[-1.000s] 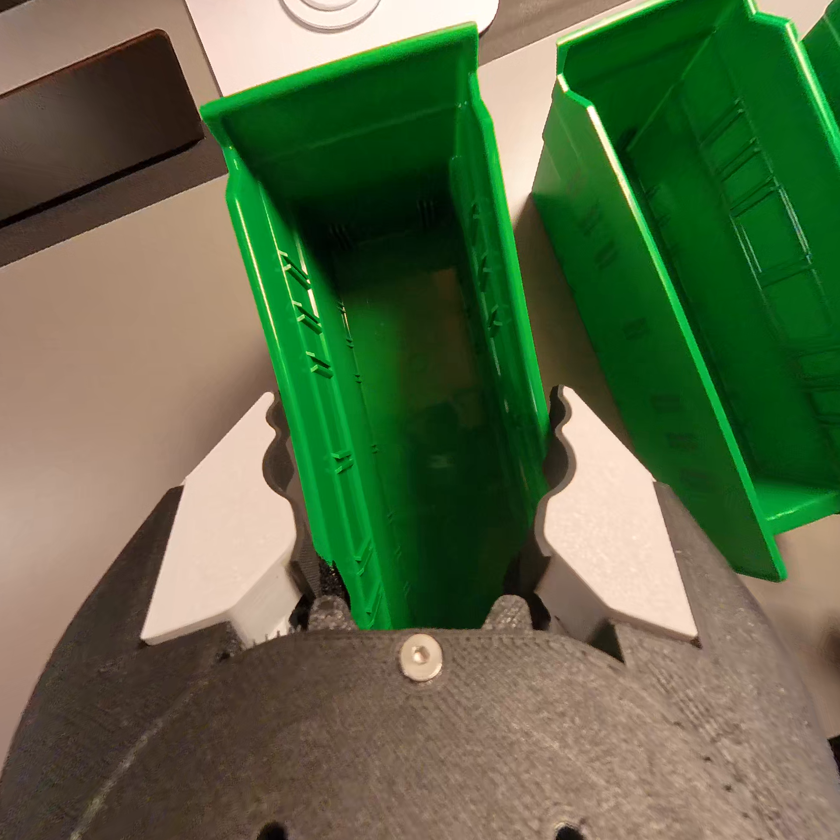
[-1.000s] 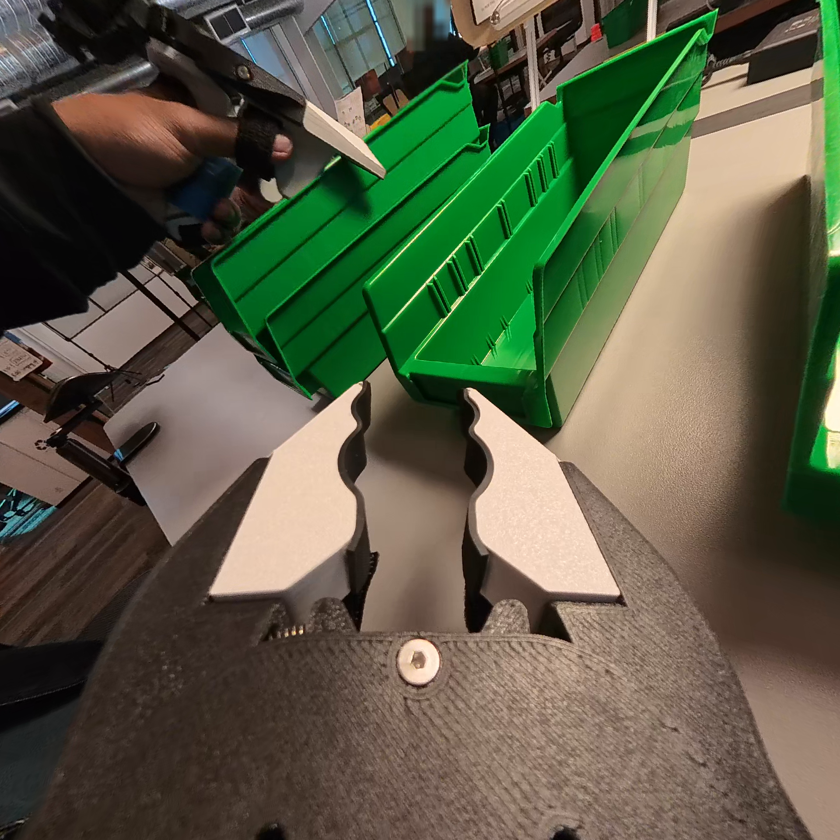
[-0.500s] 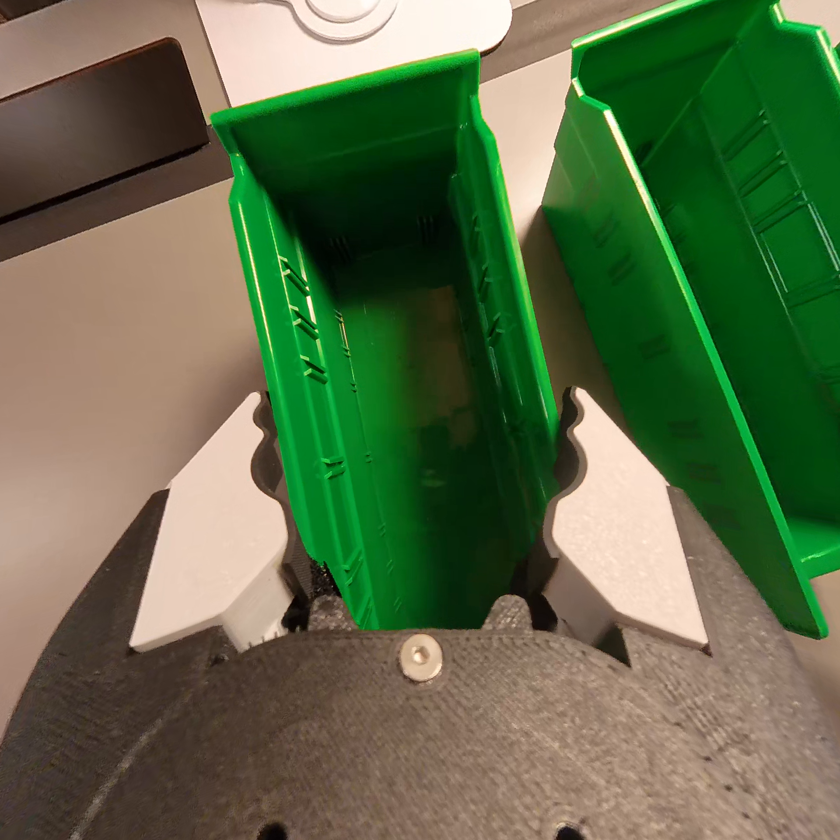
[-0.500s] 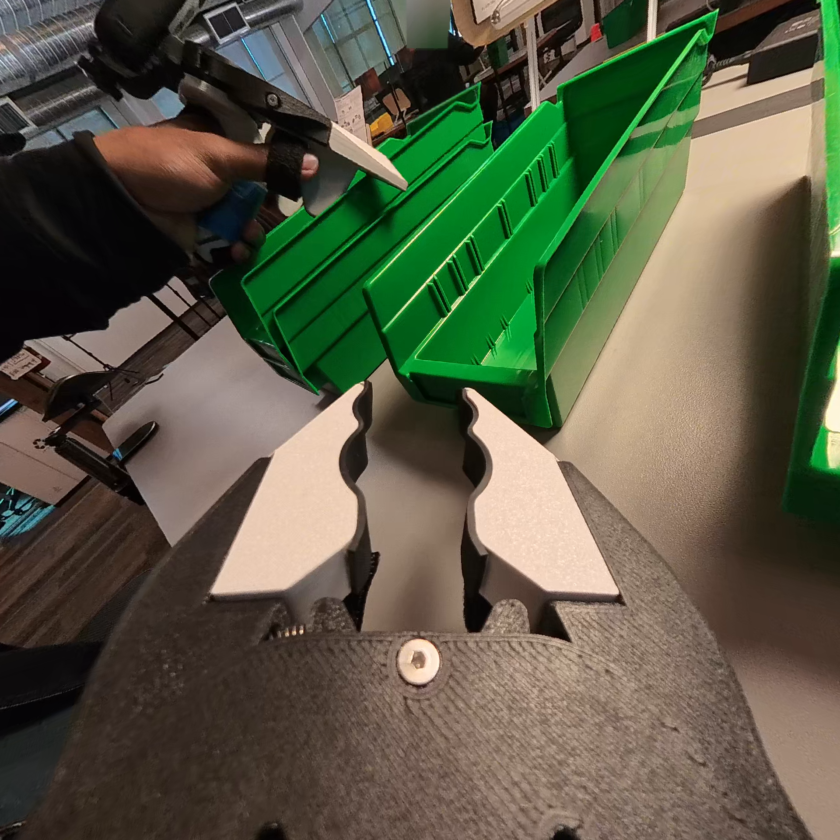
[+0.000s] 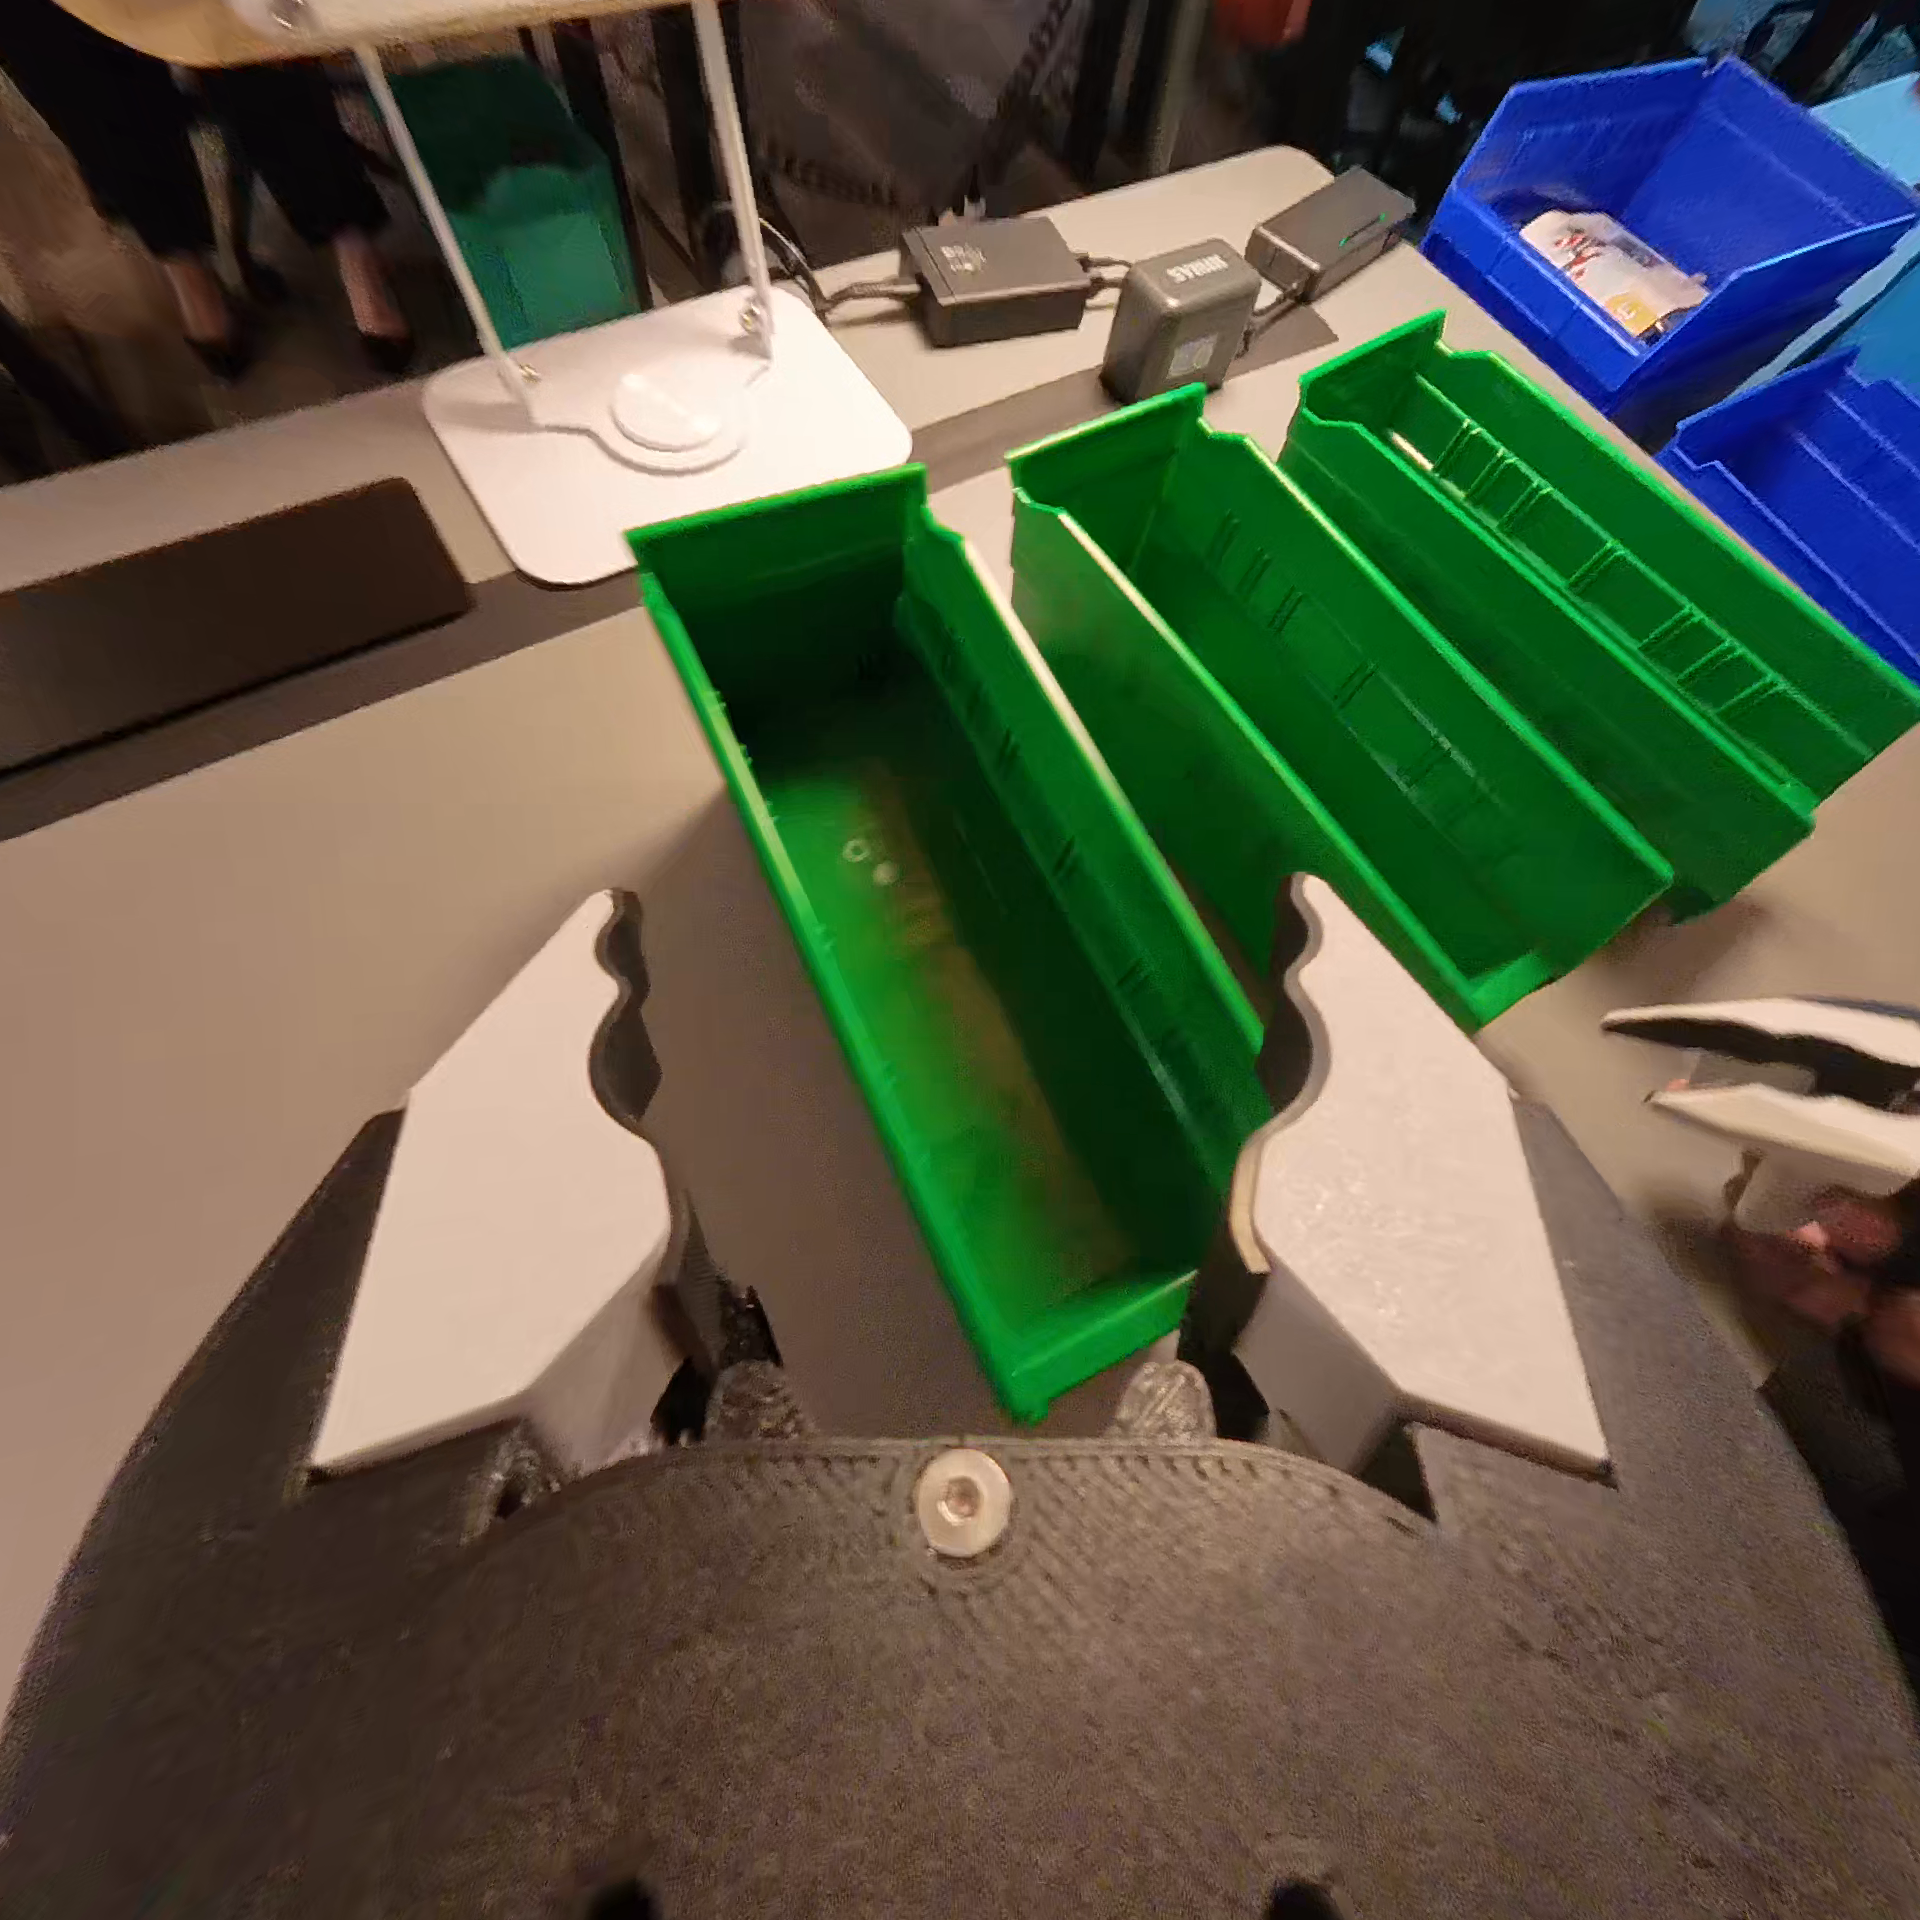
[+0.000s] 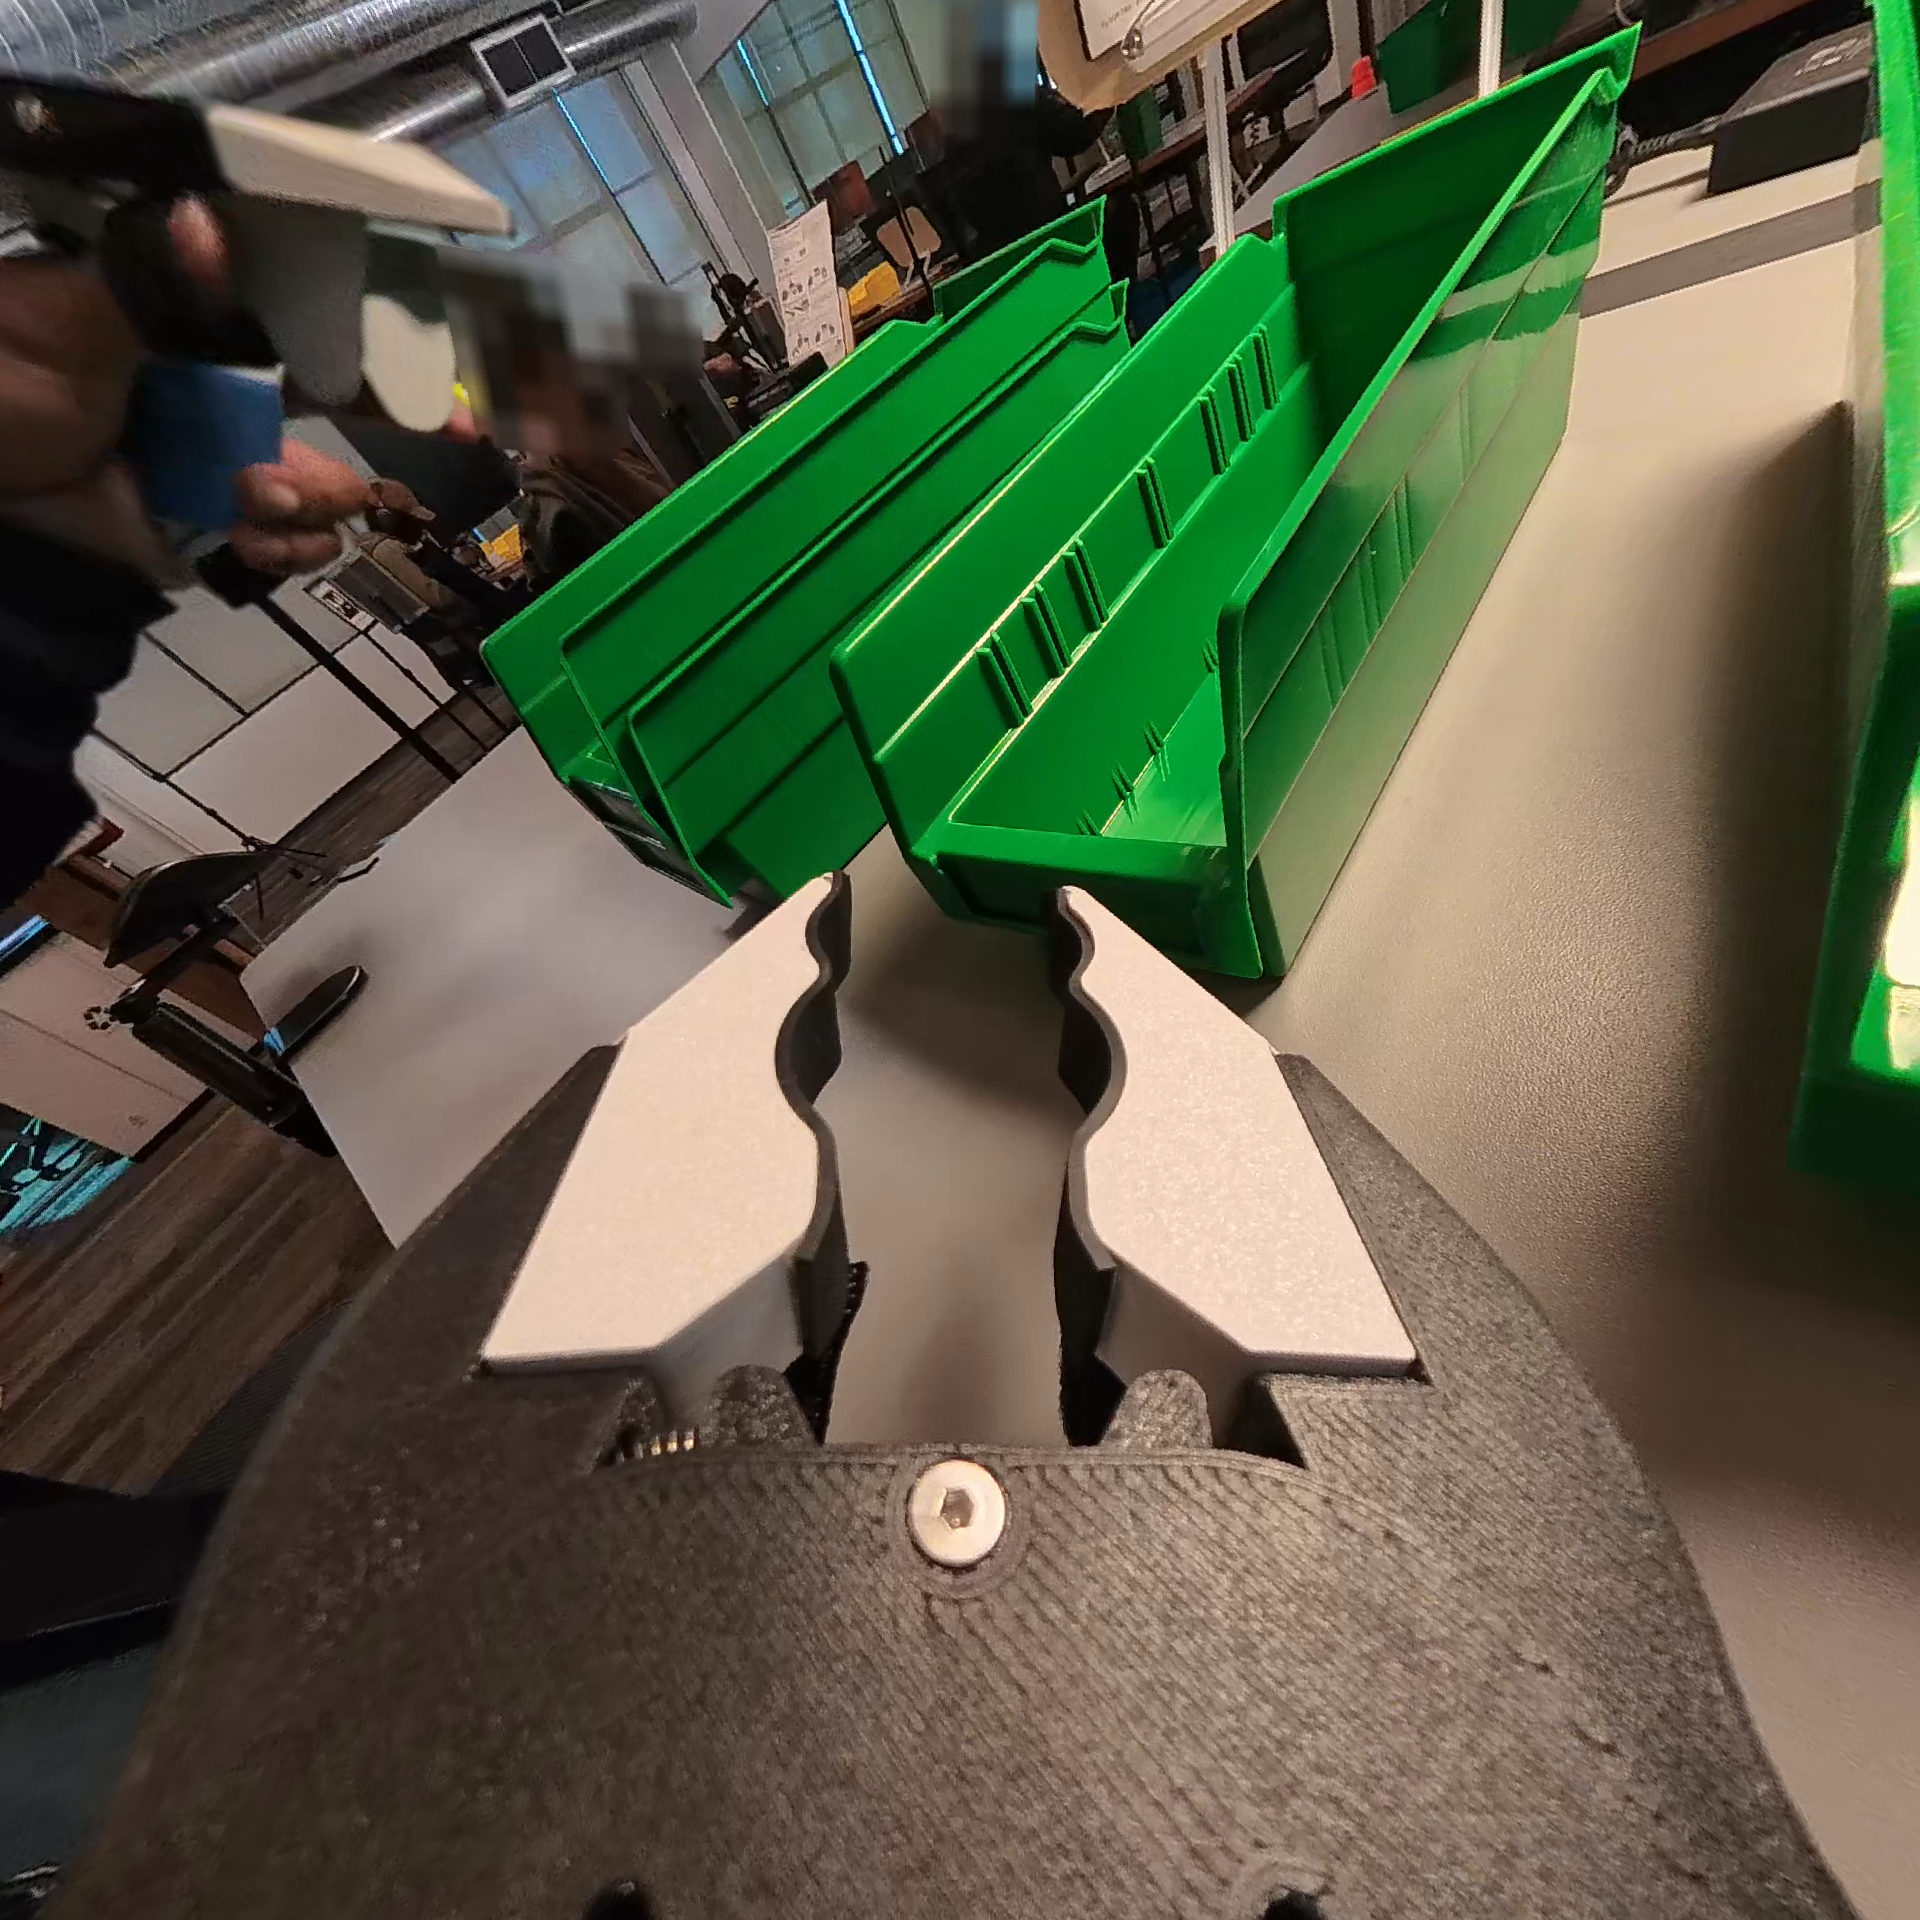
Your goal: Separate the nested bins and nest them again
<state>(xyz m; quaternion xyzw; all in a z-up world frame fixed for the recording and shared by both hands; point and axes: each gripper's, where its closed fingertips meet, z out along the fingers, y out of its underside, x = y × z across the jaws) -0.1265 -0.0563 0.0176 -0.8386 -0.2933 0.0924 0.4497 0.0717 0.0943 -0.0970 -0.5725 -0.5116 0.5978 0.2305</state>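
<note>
Left wrist view: the left gripper [image 5: 956, 914] stands wide open above a long green bin [image 5: 935, 935] on the grey table [image 5: 260, 935], holding nothing; a clear gap shows at its left pad. Right of that bin lie a second green bin [image 5: 1351, 727] and a nested green pair [image 5: 1621, 623]. Beyond it sit a white lamp base [image 5: 665, 436] and grey power bricks [image 5: 1179, 322] bearing small lettering; blue bins [image 5: 1662, 208] stand far right. The right gripper [image 6: 945, 914] is narrowly open and empty, near the second bin's end.

left gripper [image 5: 951, 904]: black textured printed body | pale grey wavy-edged fingers [image 5: 520, 1174] | silver hex screw [image 5: 961, 1501] || right gripper [image 6: 945, 904]: same build | person: dark sleeve [image 6: 47, 665], blue handle [image 6: 203, 442]
</note>
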